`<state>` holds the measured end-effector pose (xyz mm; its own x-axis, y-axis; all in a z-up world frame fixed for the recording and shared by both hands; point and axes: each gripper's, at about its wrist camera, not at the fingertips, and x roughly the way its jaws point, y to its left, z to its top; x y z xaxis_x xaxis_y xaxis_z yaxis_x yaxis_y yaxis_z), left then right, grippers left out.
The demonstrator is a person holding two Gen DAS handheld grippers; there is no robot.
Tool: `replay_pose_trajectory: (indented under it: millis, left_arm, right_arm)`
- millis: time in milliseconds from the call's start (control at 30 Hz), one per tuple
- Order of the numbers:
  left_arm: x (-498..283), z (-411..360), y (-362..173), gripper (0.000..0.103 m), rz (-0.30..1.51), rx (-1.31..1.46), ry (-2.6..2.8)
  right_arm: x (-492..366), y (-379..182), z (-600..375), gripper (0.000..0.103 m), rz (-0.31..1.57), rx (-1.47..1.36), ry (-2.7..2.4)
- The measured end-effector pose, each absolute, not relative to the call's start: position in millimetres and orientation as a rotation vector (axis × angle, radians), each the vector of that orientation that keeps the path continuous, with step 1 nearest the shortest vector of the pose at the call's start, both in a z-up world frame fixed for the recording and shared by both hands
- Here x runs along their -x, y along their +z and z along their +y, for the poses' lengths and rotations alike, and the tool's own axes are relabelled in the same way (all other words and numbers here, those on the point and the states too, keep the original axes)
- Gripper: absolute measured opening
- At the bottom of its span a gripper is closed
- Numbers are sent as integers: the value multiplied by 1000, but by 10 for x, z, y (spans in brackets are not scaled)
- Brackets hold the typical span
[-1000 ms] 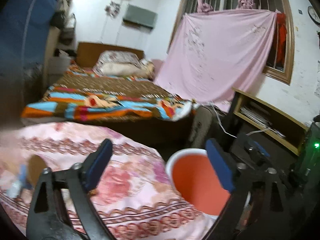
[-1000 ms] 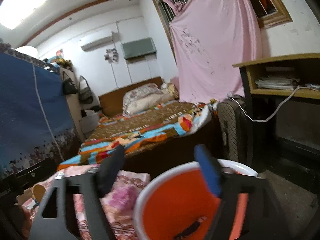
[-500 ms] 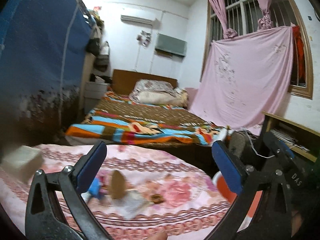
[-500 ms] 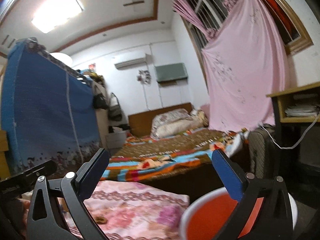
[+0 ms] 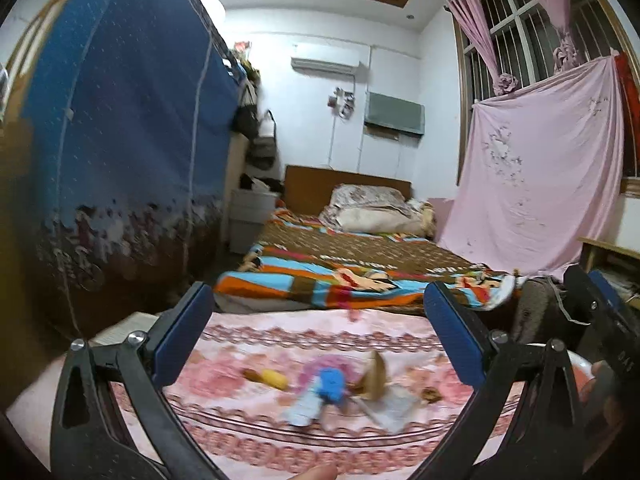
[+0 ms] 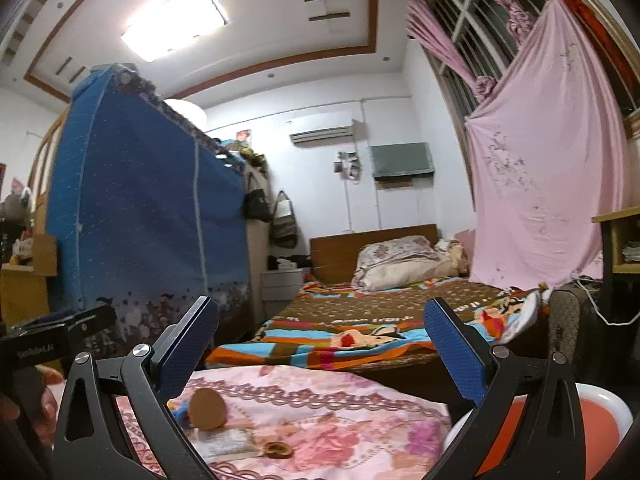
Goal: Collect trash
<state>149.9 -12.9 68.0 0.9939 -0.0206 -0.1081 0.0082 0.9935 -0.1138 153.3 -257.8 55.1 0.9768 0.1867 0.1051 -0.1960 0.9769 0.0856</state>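
Both views have swung away from the white-rimmed orange plastic bin [image 6: 600, 420] and back onto the desk with its pink floral cloth [image 5: 360, 344]. A second ago the right gripper [image 6: 320, 360] hung over the bin with its jaws half parted; now they stand fully apart with nothing between them, and the bin sits low to the right of them. That suggests one piece has gone in and the next pick is being lined up.

The left gripper [image 5: 316, 336] also has its jaws wide apart and empty. The remaining trash lies below and between them: a yellow stick-shaped scrap [image 5: 272, 378], a blue plastic piece [image 5: 332, 385], a brown paper cone [image 5: 376, 376] and pale crumpled wrappers [image 5: 388, 410], blurred. From the right view a round brown disc [image 6: 207, 403] sits just inside the near jaw.
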Motion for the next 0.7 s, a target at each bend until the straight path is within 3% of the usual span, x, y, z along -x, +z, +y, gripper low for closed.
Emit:
replay_pose_trajectory:
  millis: [233, 500, 700]
  left_arm:
    - [-1551, -21, 476, 92, 189, 86, -25]
    - [-1842, -62, 294, 91, 391, 95, -72]
    - [-2051, 31, 105, 73, 555, 167, -125]
  right_arm:
    - [-1746, 446, -2363, 103, 32, -35, 232]
    - [-2256, 204, -2214, 103, 358, -4, 254]
    - [-2485, 36, -2229, 97, 526, -31, 249]
